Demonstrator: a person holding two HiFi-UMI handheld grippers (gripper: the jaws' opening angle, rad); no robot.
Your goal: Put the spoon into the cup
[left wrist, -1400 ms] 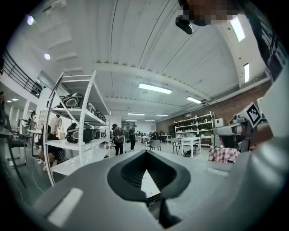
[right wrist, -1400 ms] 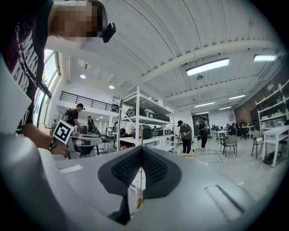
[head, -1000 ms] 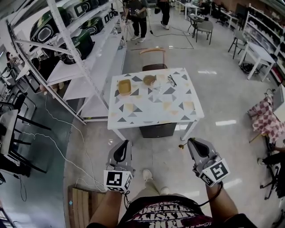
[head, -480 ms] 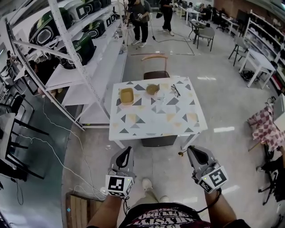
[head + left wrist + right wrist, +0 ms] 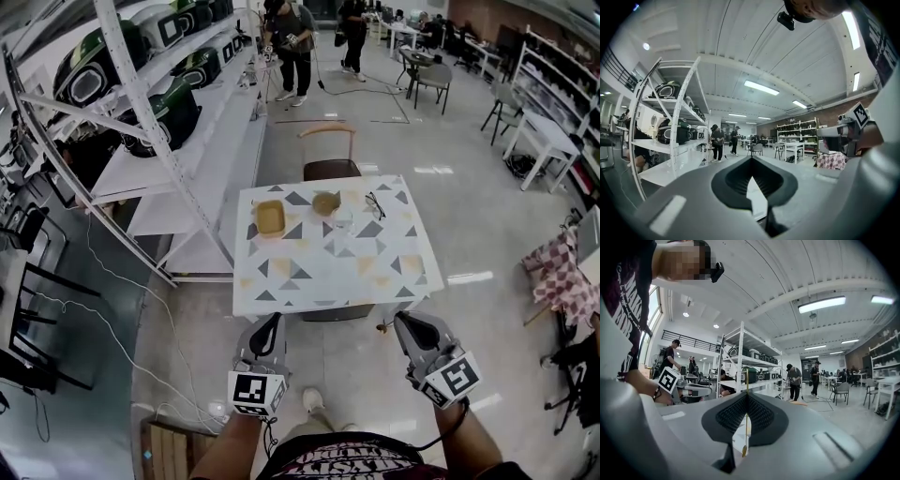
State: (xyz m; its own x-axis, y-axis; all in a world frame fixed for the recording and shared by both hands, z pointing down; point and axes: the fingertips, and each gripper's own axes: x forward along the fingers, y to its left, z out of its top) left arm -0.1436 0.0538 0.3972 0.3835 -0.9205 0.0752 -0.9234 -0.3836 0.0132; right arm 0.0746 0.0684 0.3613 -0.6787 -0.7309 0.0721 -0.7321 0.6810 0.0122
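Right hand-held gripper (image 5: pixel 746 412) clamps a slender golden metal spoon (image 5: pixel 746 433), left hand-held gripper (image 5: pixel 751 165) closed empty; the triangle-patterned white desk (image 5: pixel 314 281) ahead has drawn nearer, though still beyond reach.

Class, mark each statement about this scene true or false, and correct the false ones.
1. The right gripper has its jaws shut on a thin gold spoon. True.
2. The left gripper is carrying a cup. False: its jaws are together with nothing between them.
3. The spoon already rests in a cup on the table. False: it is held in the right gripper, on the person's side of the table's near edge.
4. A yellow square dish sits on the white table with a triangle pattern. True.
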